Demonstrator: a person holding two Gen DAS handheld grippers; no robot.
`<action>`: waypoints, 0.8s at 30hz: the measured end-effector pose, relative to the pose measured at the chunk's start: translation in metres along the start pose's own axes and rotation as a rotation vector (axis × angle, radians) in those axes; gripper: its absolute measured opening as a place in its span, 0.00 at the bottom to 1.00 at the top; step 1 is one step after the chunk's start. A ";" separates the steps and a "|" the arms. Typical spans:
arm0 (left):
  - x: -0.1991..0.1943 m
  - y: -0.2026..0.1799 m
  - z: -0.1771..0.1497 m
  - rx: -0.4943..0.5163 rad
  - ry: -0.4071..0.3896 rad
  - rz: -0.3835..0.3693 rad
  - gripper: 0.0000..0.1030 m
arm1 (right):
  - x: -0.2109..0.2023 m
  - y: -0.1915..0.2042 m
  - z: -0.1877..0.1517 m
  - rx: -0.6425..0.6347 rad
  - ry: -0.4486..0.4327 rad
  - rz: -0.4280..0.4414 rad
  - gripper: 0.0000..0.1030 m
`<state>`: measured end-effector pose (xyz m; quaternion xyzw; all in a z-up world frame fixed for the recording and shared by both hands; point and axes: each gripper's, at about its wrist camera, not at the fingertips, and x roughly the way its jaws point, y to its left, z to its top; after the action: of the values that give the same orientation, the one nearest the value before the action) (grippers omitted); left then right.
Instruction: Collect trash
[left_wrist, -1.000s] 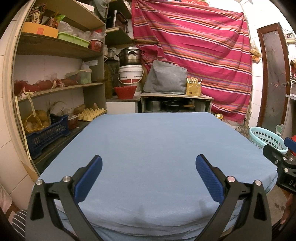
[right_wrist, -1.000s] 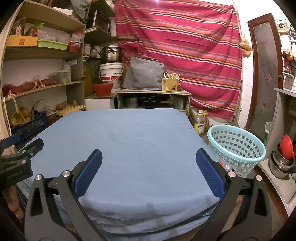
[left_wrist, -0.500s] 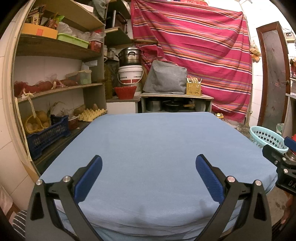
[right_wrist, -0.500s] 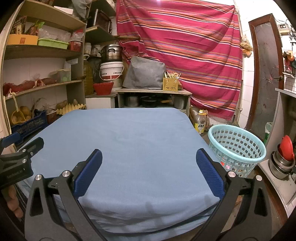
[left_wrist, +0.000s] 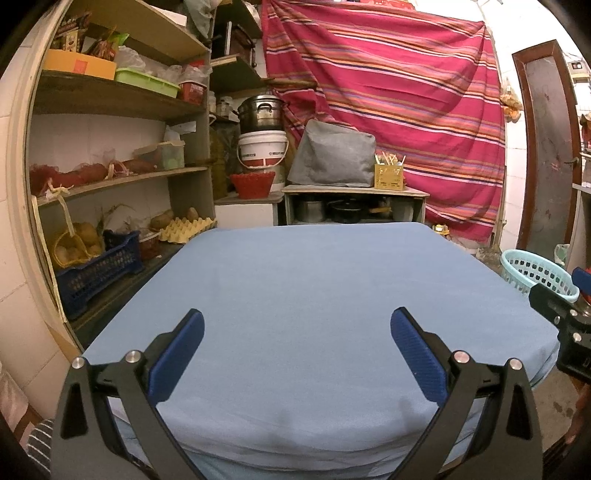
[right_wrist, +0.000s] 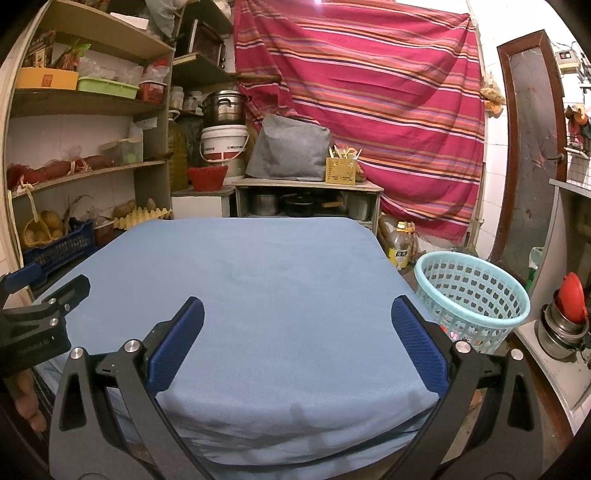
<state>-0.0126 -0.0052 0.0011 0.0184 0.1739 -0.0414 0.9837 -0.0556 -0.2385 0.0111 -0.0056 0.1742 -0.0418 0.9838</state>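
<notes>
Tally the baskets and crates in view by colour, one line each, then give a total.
Light blue laundry basket on the floor, right of the table: 1
Red basket under the white bucket: 1
Small red basket on the upper shelf: 1
Dark blue crate on the bottom shelf: 1
Yellow cutlery basket: 1
Total: 5

This is a home kitchen storeroom, a cramped pantry. At nine o'clock, open wooden shelves carry a yellow cardboard egg tray, potatoes in a dark blue plastic crate and red mesh bags. At twelve o'clock a steel stockpot stands on a white plastic bucket, beside a low cabinet of cooking pots. A striped red cloth drapes the tiled back wall. At three o'clock a pale turquoise plastic basket stands on the floor.
</notes>
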 end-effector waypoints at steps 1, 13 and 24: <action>0.000 0.001 0.001 -0.001 -0.002 0.000 0.96 | -0.001 -0.001 0.000 -0.001 0.001 0.001 0.96; 0.000 0.005 0.000 -0.003 -0.007 -0.004 0.96 | 0.004 -0.005 -0.002 0.006 0.011 -0.004 0.96; -0.001 0.005 -0.001 0.002 -0.015 0.003 0.96 | 0.003 -0.008 -0.004 0.010 0.013 -0.001 0.96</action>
<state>-0.0134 0.0002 0.0008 0.0194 0.1665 -0.0404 0.9850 -0.0546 -0.2471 0.0062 -0.0006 0.1802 -0.0434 0.9827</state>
